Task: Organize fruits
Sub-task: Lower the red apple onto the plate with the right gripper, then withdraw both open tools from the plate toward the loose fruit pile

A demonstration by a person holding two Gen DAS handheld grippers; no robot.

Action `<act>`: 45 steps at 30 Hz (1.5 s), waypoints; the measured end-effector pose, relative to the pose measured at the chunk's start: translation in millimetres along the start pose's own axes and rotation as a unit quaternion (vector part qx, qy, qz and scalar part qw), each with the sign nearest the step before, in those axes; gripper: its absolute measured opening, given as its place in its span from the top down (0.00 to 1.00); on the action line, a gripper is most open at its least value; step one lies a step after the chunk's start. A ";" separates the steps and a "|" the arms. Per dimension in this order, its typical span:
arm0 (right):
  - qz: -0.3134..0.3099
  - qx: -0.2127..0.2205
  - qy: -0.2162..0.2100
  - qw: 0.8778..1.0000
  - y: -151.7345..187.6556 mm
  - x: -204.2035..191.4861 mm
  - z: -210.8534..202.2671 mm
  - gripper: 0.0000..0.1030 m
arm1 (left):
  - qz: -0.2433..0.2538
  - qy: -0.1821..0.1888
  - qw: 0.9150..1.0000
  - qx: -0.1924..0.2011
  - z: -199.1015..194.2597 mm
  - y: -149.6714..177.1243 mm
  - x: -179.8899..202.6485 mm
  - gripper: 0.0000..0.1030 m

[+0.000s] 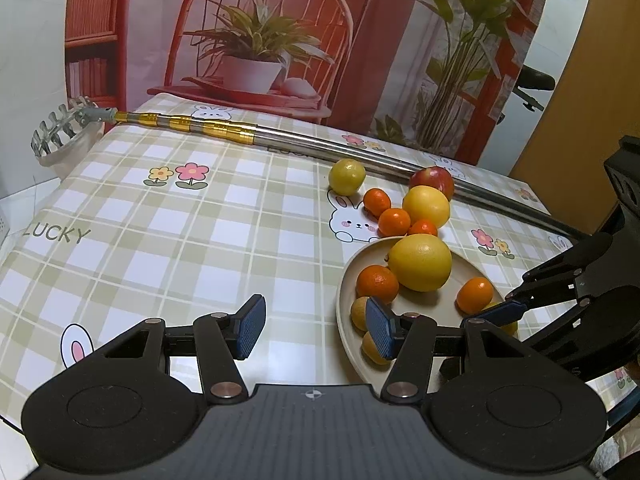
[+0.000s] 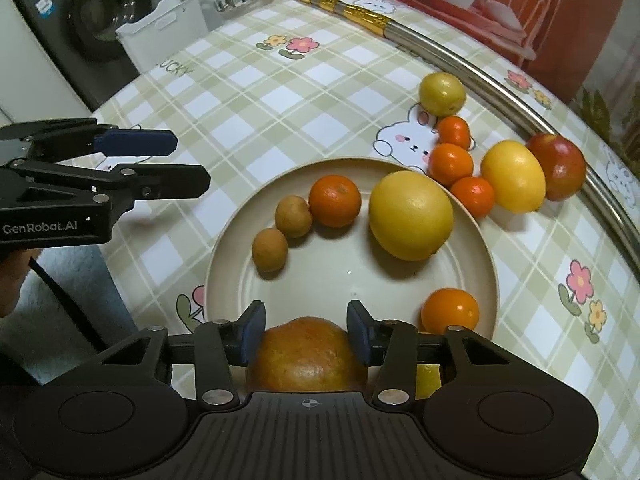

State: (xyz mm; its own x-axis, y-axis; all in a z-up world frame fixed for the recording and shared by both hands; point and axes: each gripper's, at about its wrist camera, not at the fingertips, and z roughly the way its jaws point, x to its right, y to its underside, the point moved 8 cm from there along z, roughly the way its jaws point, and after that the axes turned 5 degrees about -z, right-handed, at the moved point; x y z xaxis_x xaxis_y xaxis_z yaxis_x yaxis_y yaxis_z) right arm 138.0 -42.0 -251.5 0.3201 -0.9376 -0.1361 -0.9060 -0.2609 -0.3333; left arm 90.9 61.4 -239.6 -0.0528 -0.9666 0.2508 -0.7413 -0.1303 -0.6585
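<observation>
Left wrist view: left tongs [image 1: 316,326] apart over the checked green-and-white tabletop [image 1: 168,240], nothing between the blue pads, right pad hanging above the left rim of the round beige plate [image 1: 344,320]. On the plate: a large yellow citrus fruit [image 1: 420,262], an orange mandarin [image 1: 377,283] touching its left side, another small orange mandarin [image 1: 475,295] nearer the right, two small tan fruits partly hidden behind the pad. Beyond the plate's far rim, on the tabletop: three small mandarins clustered beside a yellow lemon [image 1: 426,206], a red apple [image 1: 432,181] against the long telescopic metal pole [image 1: 320,146], a yellow-green round fruit [image 1: 347,176] further left. Right tongs [image 1: 496,312] entering from the right, over the plate's near right part.

Right wrist view: right tongs [image 2: 306,330] clamped on a brownish-orange round fruit [image 2: 306,356], both pads pressing its sides, above the plate's near edge. Two small tan round fruits [image 2: 282,232] lying side by side on the plate's left, touching. Left tongs at far left, apart, off the plate. White plastic bin [image 2: 168,28] and dark washing machine [image 2: 100,12] beyond the tabletop's far left edge.
</observation>
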 end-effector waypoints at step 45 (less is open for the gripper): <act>0.129 0.333 0.160 0.920 7.5 119.1 -128.3 0.53 | 0.067 0.010 0.998 0.016 13.5 -70.0 32.3 0.45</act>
State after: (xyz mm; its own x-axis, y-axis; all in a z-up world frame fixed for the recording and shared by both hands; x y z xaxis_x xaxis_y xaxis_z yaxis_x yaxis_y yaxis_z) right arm 133.7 -185.2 -150.6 -0.0759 -0.9961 -0.0448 -0.5357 0.0786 -0.8407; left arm 150.1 36.4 -195.1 -0.1637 -0.9713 0.1725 -0.7047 -0.0072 -0.7095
